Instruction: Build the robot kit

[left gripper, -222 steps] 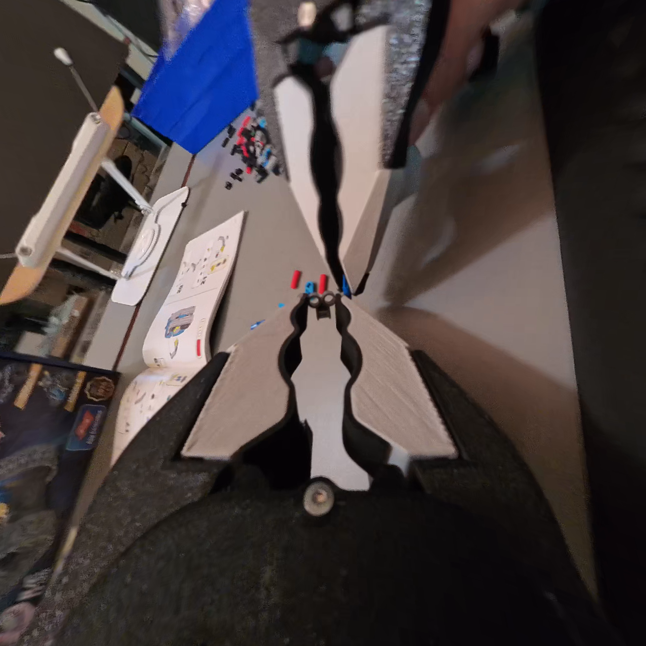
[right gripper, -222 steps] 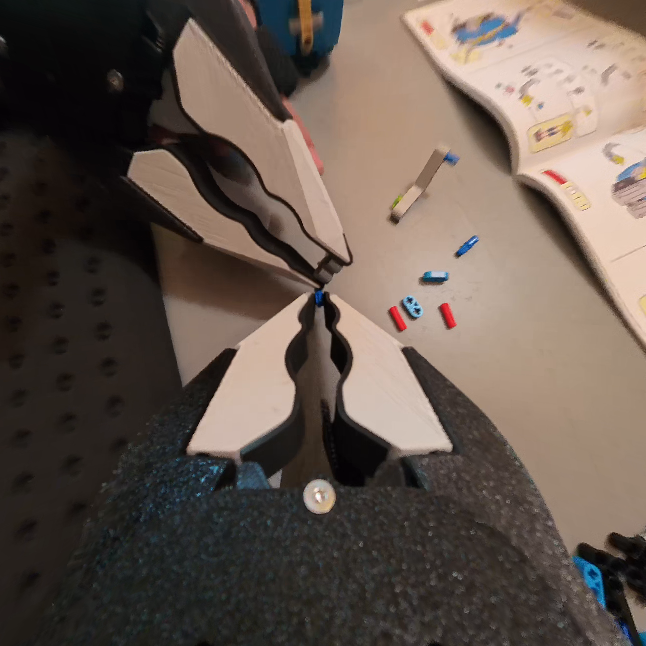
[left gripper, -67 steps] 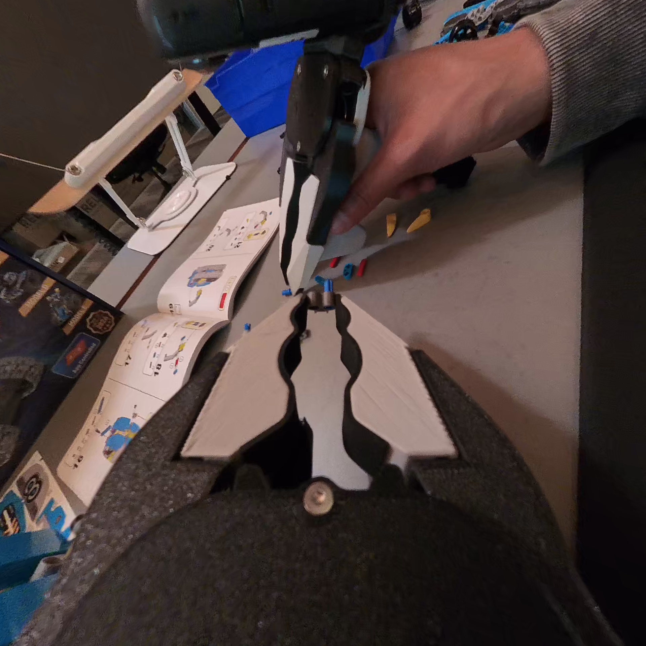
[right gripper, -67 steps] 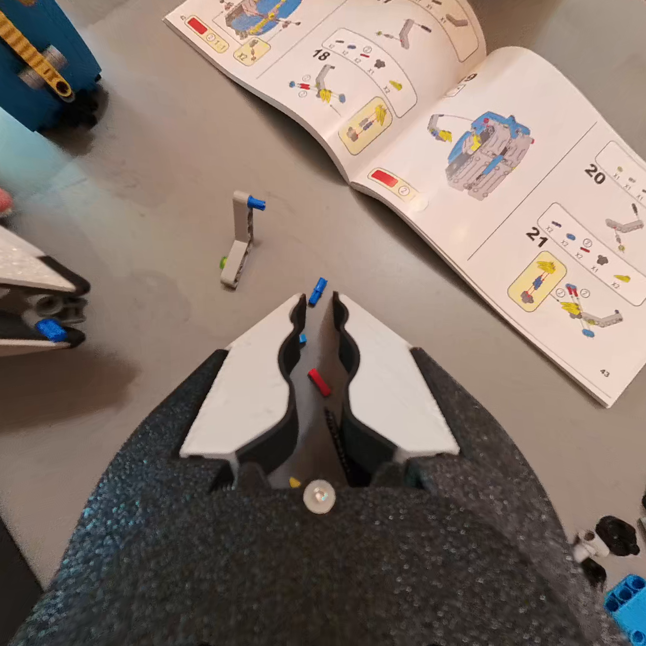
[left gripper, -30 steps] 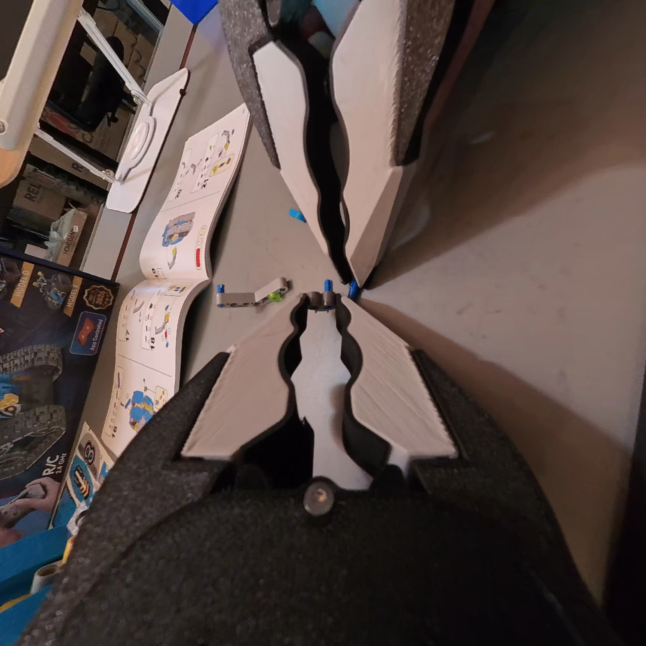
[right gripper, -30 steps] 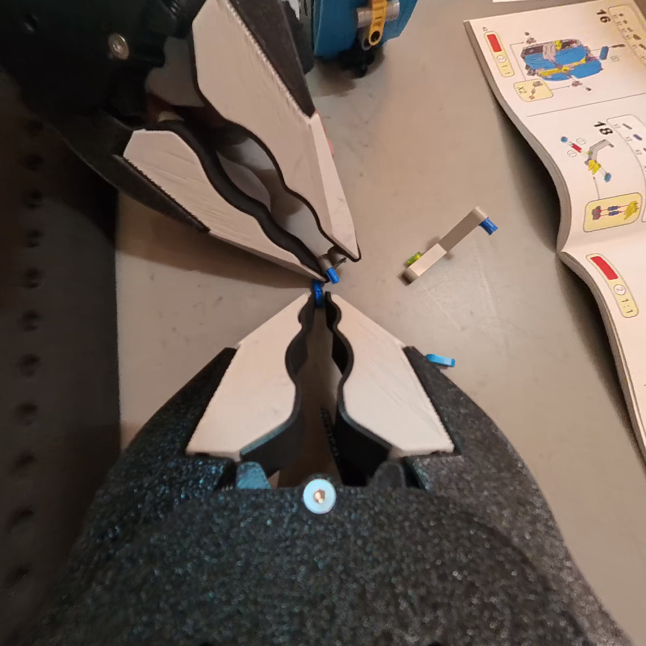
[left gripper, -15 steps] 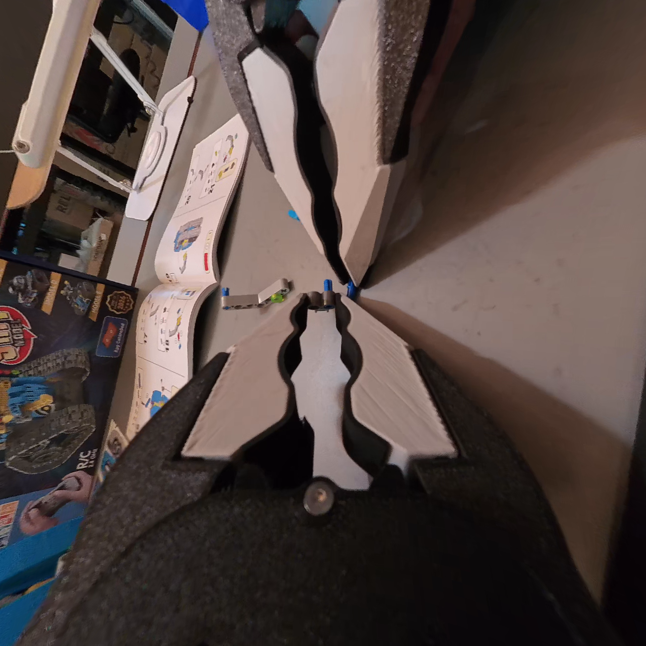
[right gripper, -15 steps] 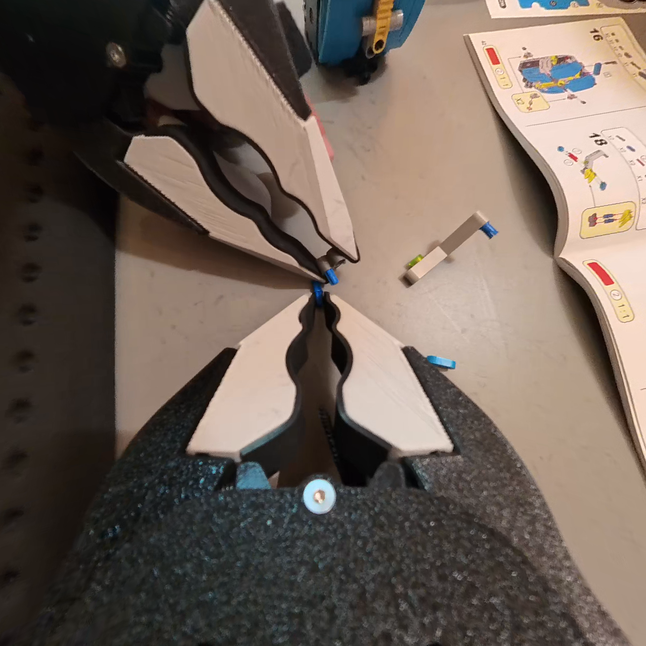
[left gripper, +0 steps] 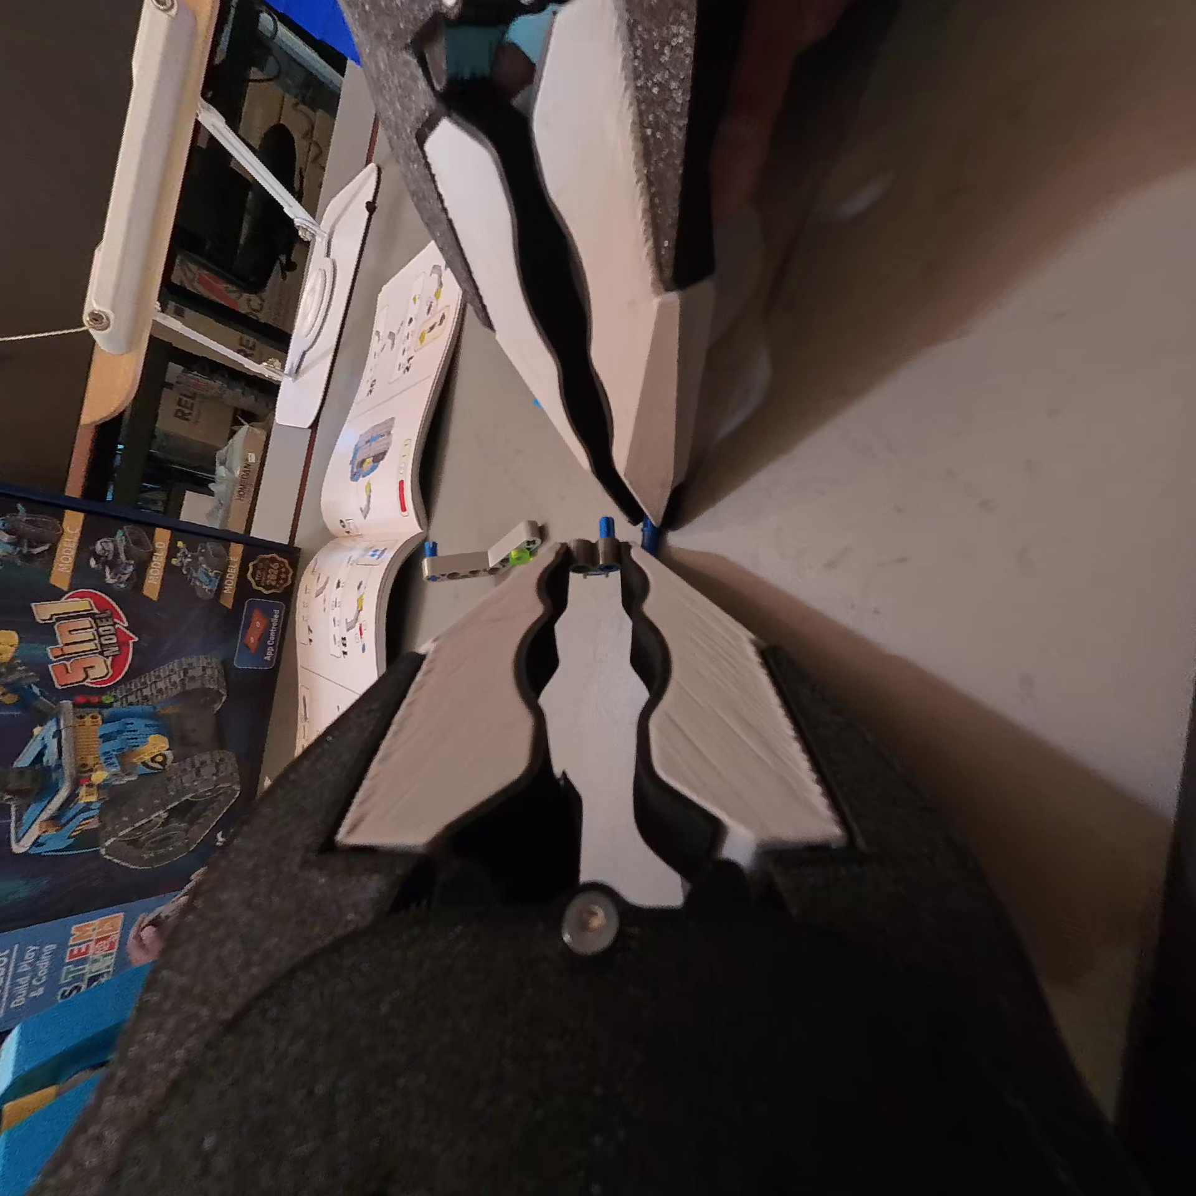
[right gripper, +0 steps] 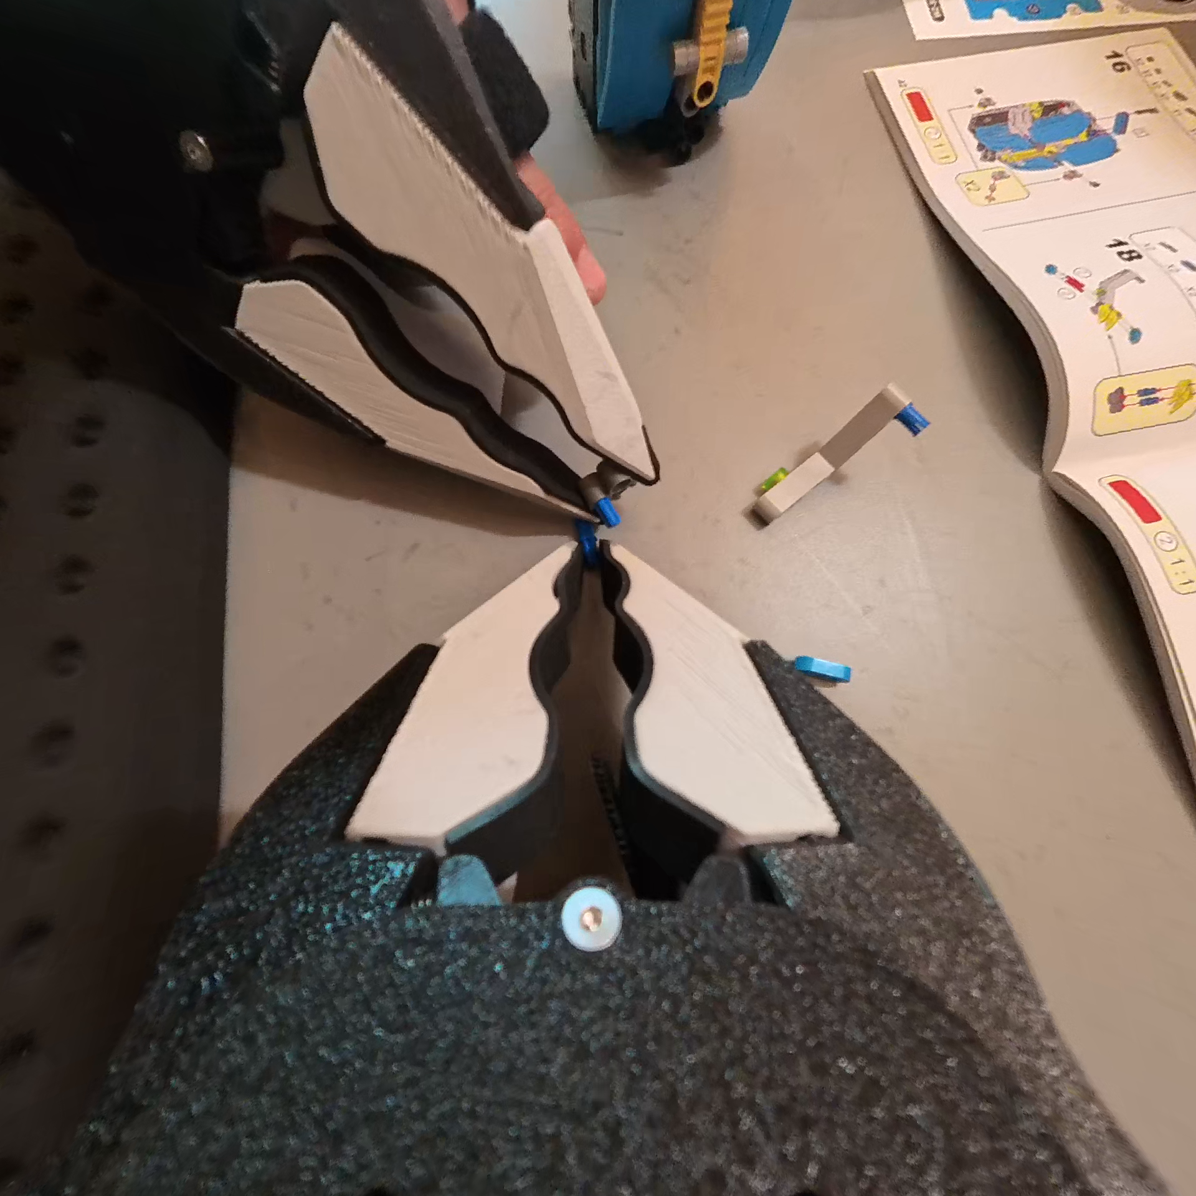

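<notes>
Left wrist view: the left gripper (left gripper: 594, 562) pinches a small grey connector (left gripper: 595, 555) at its tips, one blue pin (left gripper: 606, 525) already seated — presented toward the right gripper (left gripper: 649, 518).

Right wrist view: the right gripper's tips are clamped on a loose blue peg (right gripper: 587, 542), nearly touching the connector — aligned above the worktop (right gripper: 809, 582).

Instruction booklet (right gripper: 1094, 272) cut off by right edge in right wrist view. Blue model (right gripper: 679, 58) cropped at top. Flat blue piece (right gripper: 823, 668) half hidden behind right hand-held gripper (right gripper: 590, 550). Toy box (left gripper: 123, 699) cut off left.
</notes>
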Demonstrator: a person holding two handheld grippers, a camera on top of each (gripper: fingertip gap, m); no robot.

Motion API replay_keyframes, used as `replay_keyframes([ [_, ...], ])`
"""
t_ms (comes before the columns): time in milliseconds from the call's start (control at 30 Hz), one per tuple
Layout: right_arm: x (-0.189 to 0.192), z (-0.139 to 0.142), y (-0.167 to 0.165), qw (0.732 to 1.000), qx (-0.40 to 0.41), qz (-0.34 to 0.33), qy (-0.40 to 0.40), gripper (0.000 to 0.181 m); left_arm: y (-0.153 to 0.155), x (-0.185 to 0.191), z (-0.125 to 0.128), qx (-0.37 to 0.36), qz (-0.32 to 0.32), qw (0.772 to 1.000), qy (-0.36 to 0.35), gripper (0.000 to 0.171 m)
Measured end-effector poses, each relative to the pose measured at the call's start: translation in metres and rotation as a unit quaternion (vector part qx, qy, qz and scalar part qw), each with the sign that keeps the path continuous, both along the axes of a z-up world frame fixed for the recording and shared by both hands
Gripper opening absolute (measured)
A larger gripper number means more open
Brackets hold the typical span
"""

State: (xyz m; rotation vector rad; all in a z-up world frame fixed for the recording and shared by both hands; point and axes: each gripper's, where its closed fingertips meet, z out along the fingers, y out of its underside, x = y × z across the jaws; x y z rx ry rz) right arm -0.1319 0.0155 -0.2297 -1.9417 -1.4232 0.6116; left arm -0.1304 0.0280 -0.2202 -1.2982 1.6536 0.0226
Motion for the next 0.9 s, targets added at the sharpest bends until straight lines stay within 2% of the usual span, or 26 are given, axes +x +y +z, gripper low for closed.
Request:
replay_keyframes([
  [233,-0.001,0.007,-0.004,1.000,0.012,0.008,-0.024,0.003,-0.005,0.003,-0.001,-0.006,-0.006,1.000,-0.002,0.015],
  [300,0.010,0.007,-0.008,0.997,-0.005,0.008,-0.081,0.003,-0.004,0.004,0.000,-0.004,-0.006,1.000,-0.005,0.015],
  [400,0.062,0.015,-0.002,0.968,0.019,-0.006,-0.249,0.003,0.004,0.002,0.003,-0.011,0.009,1.000,-0.017,0.015],
  [500,0.110,0.025,-0.019,0.938,-0.077,-0.034,-0.336,0.003,0.002,0.002,0.002,-0.006,0.002,1.000,-0.014,0.015],
  [600,0.159,0.018,-0.027,0.892,-0.115,-0.058,-0.433,0.004,0.000,0.003,0.005,0.003,-0.003,1.000,-0.018,0.015],
  [733,0.180,0.006,-0.036,0.867,-0.141,-0.061,-0.473,0.004,0.002,0.001,0.002,0.002,0.000,1.000,-0.012,0.015],
  [900,0.180,0.007,-0.036,0.867,-0.138,-0.060,-0.476,0.004,0.001,0.001,0.003,0.005,-0.001,1.000,-0.009,0.016],
])
